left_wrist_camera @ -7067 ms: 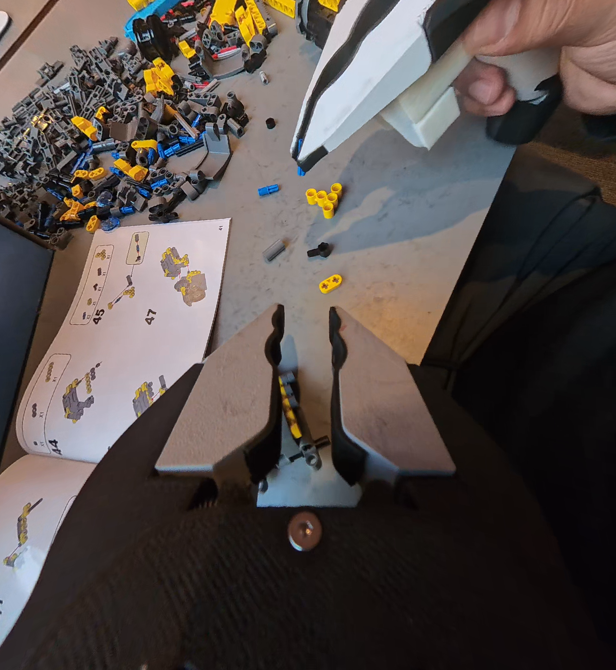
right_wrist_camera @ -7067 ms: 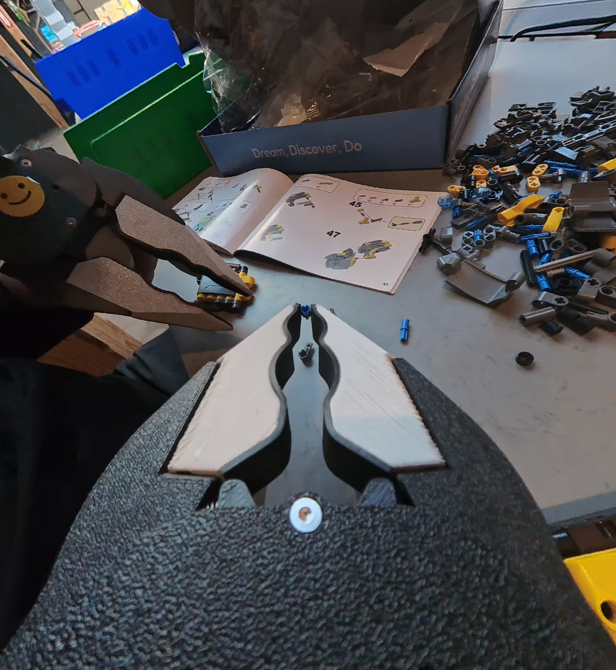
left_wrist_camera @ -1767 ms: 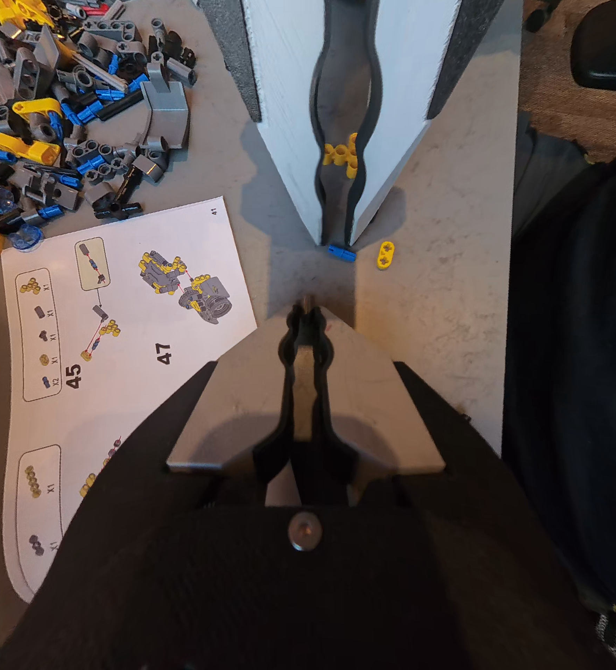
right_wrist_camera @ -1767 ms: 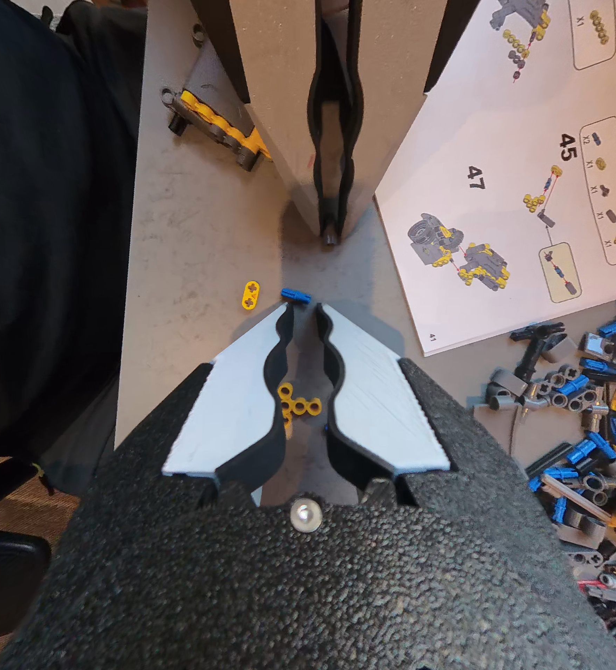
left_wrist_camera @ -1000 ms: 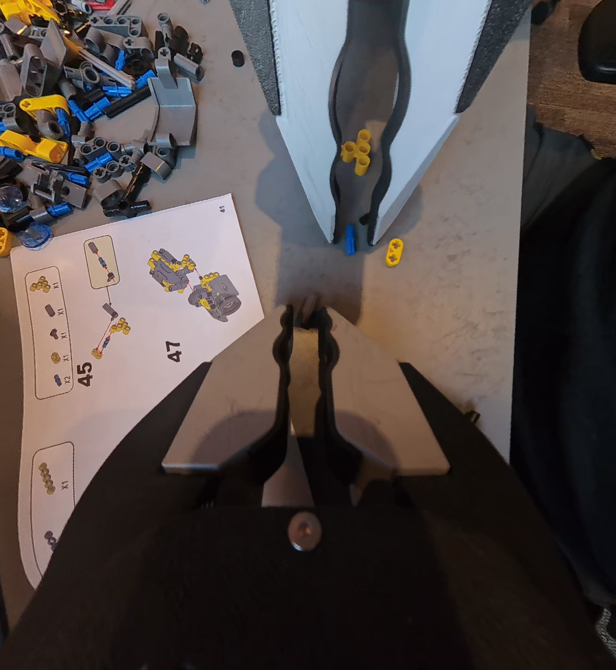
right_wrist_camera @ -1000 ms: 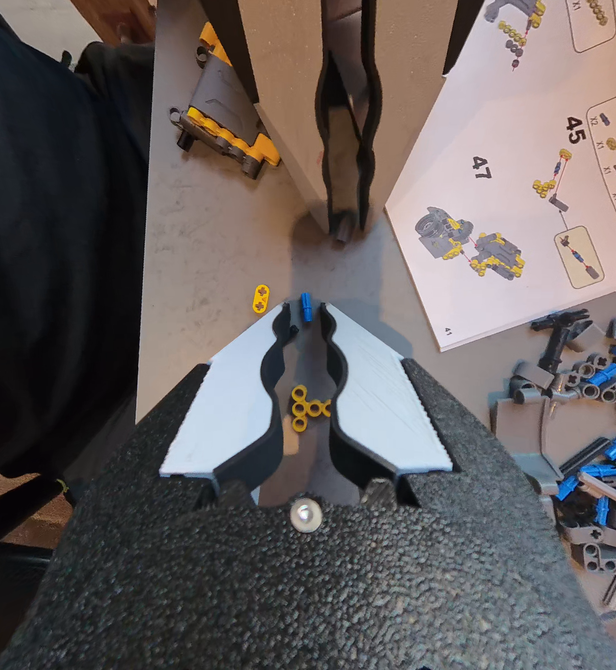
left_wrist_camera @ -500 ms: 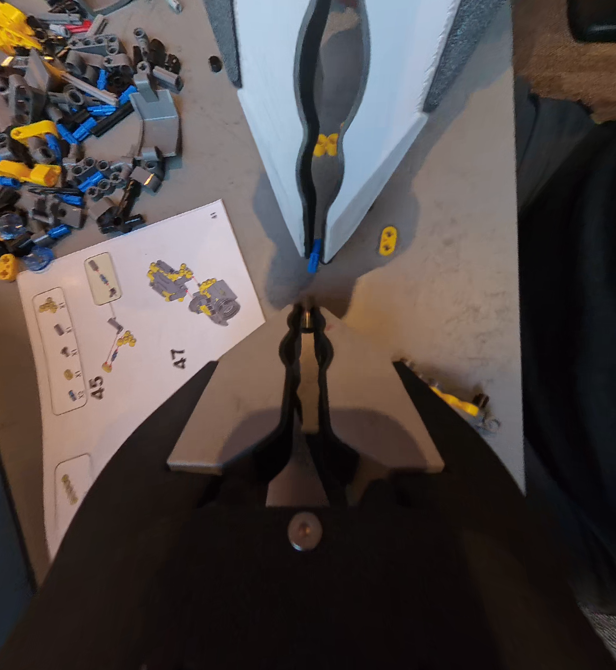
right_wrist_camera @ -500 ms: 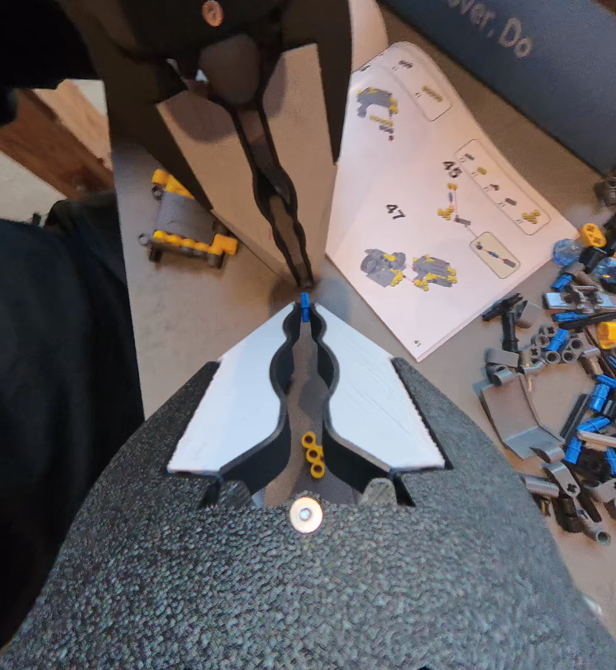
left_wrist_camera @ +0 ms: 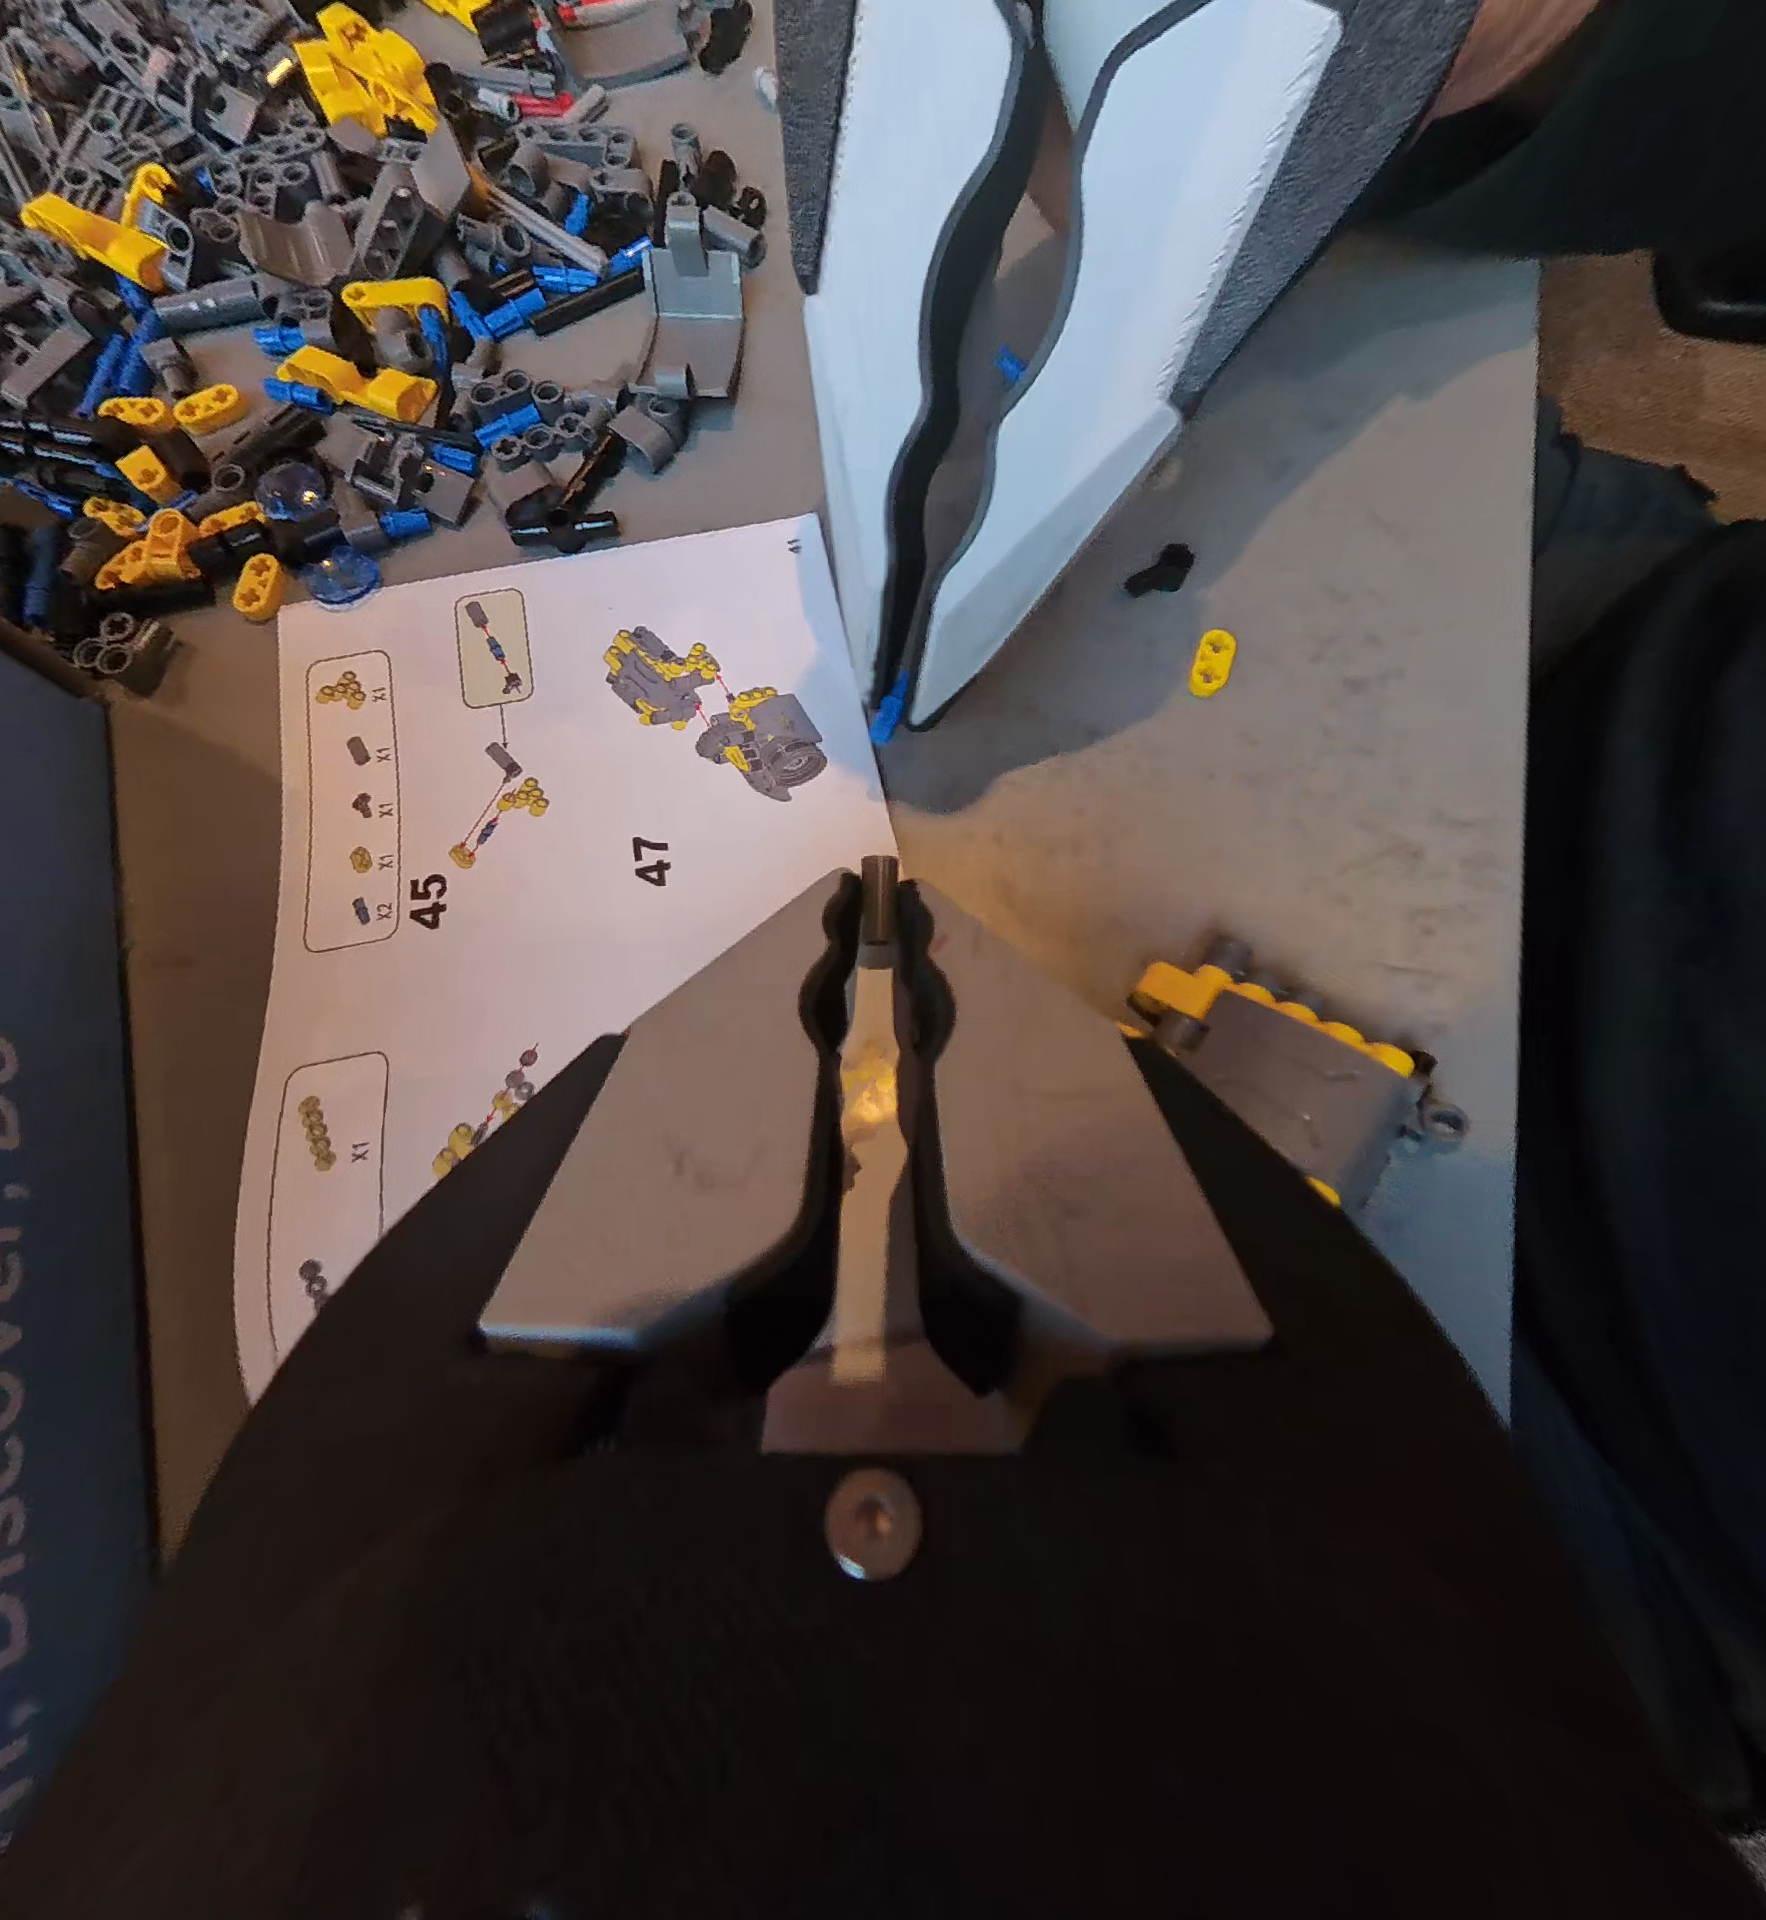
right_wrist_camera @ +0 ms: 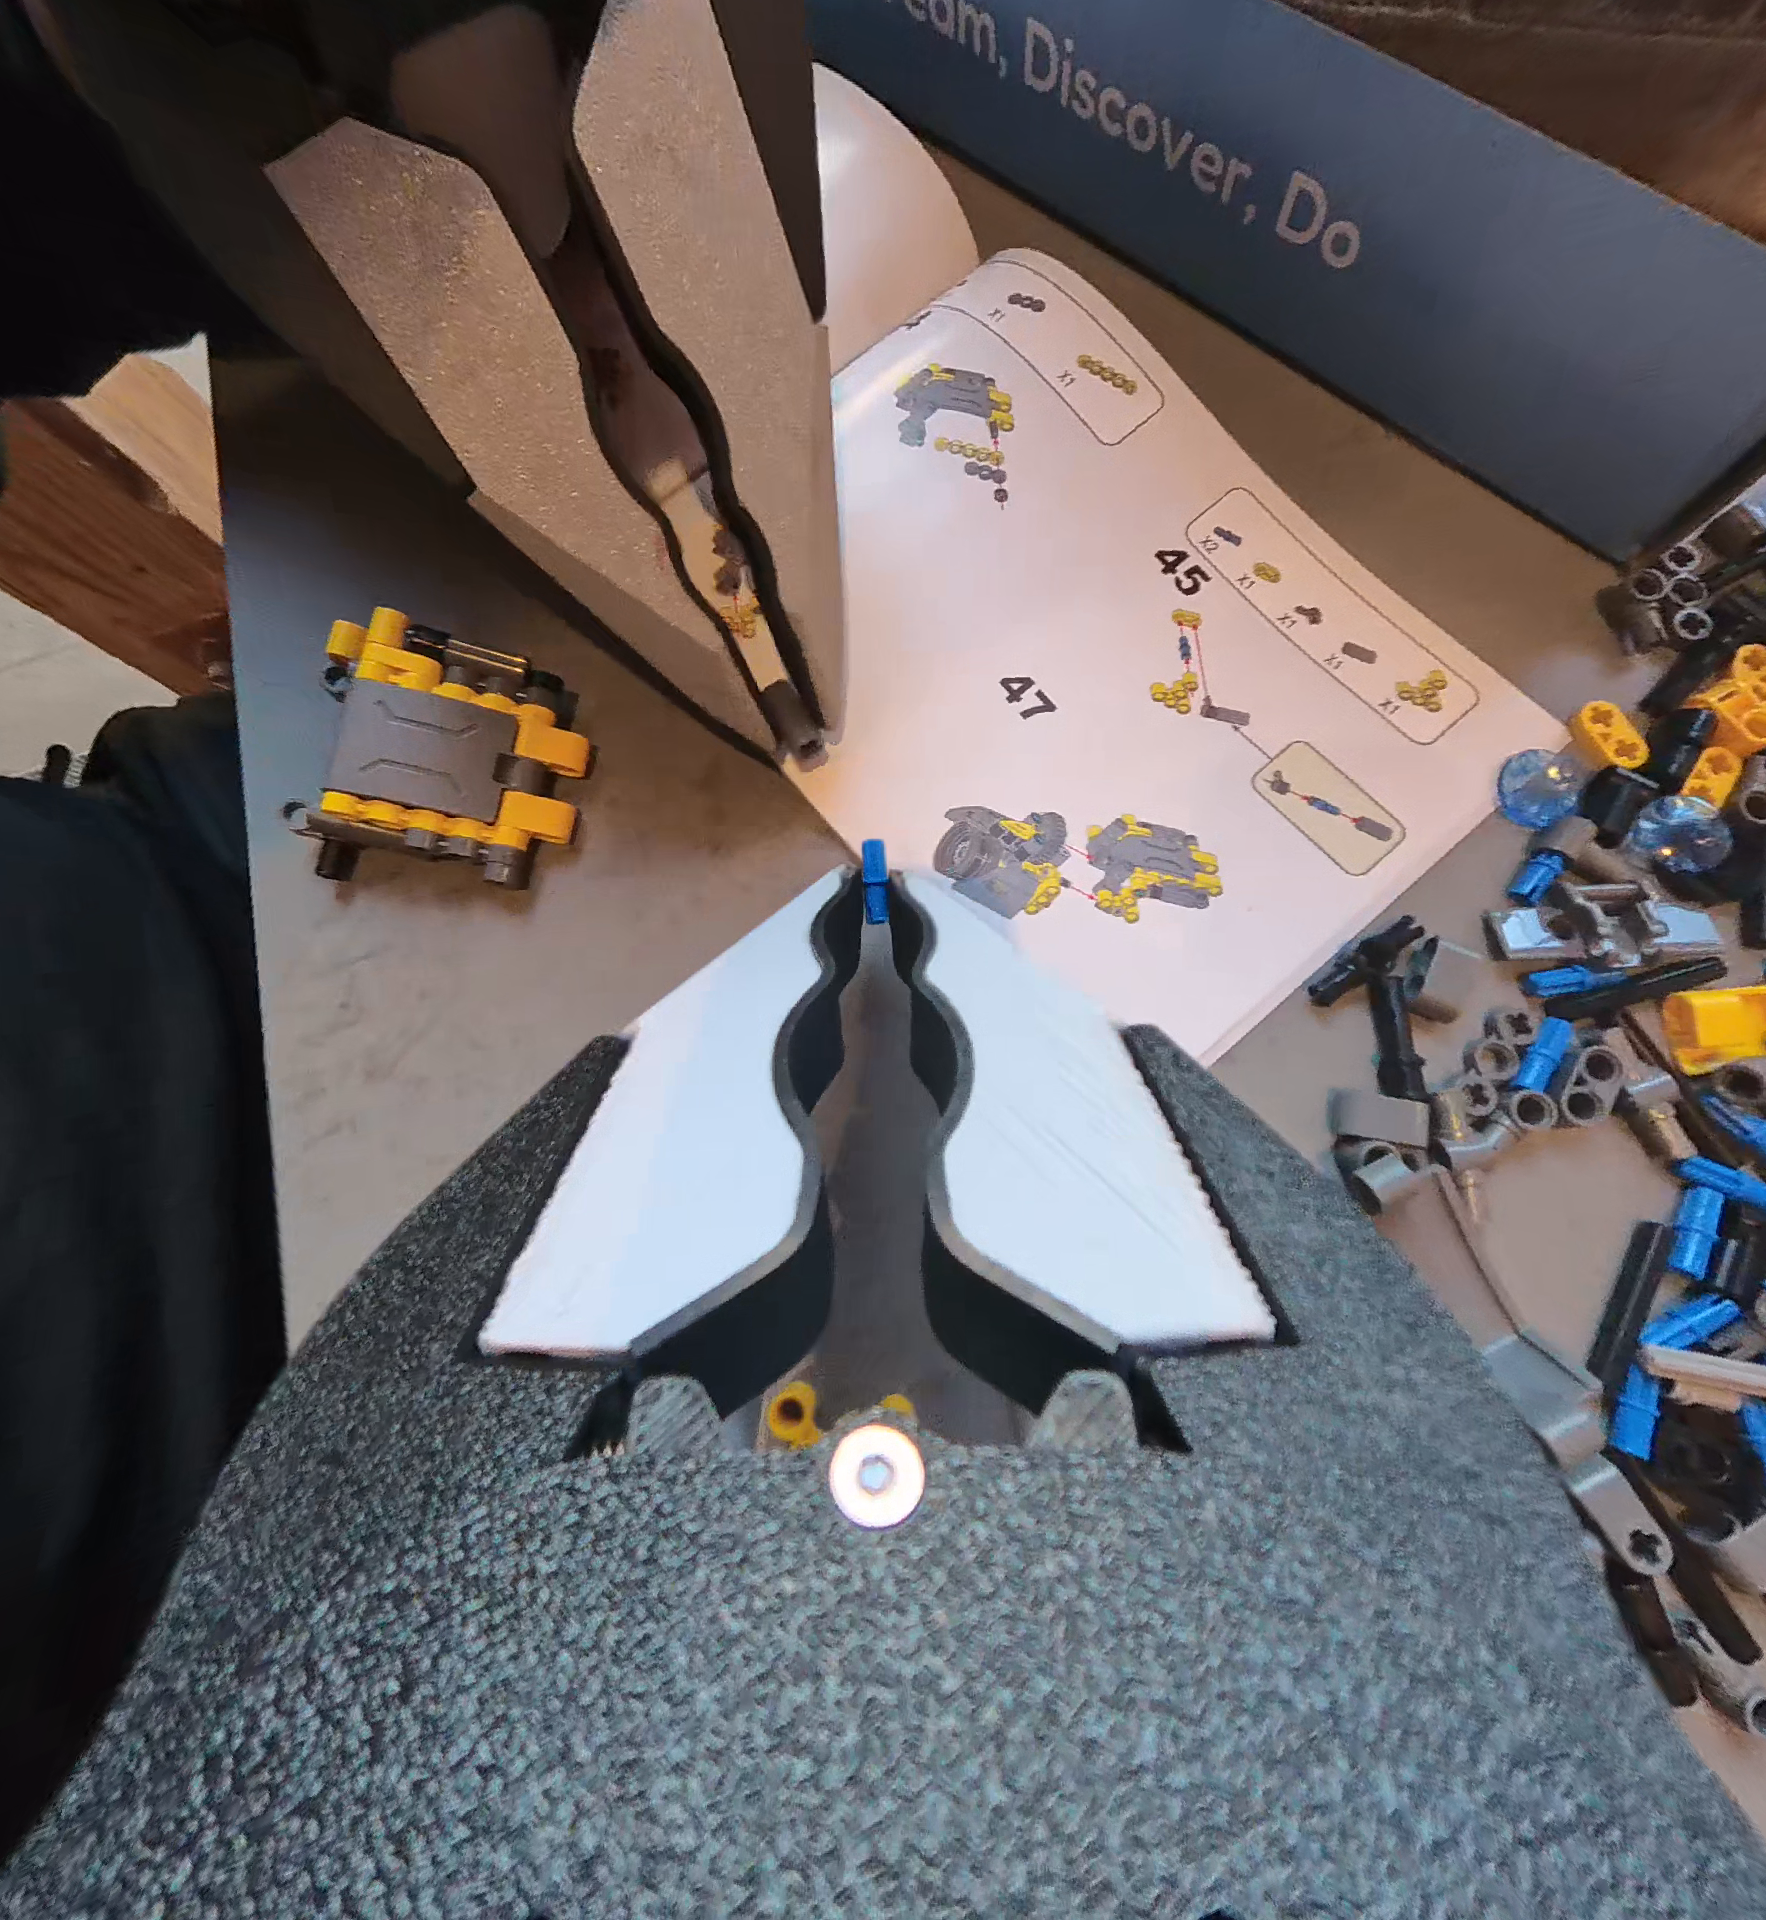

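My left gripper (left_wrist_camera: 877, 896) is shut on a small grey tube connector (left_wrist_camera: 876, 898) that sticks out of its tips; it also shows in the right wrist view (right_wrist_camera: 801, 732). My right gripper (right_wrist_camera: 874, 883) is shut on a small blue pin (right_wrist_camera: 874, 881), seen at its tips in the left wrist view (left_wrist_camera: 889, 709). Both are held above the grey table, tips facing each other a short gap apart, over the corner of an open instruction booklet (left_wrist_camera: 546, 790). A grey and yellow brick assembly (right_wrist_camera: 448, 743) lies on the table beside the left gripper.
A large pile of loose grey, black, blue and yellow bricks (left_wrist_camera: 266, 312) lies behind the booklet. A dark blue box (right_wrist_camera: 1378, 239) stands by the booklet. A small yellow link (left_wrist_camera: 1212, 661) and a black pin (left_wrist_camera: 1159, 569) lie near the table edge (left_wrist_camera: 1523, 831). A person in dark clothing sits there. Only a small space, under 4 cm, lies between the two pairs of fingers. The small yellow link (left_wrist_camera: 1212, 661) lies around 7 centimeters away from my right fingertips.
The right gripper closed on the blue pin and lifted it off the table. Both grippers rose and tilted, drifting toward the booklet corner, still facing each other. The left kept its grey connector.
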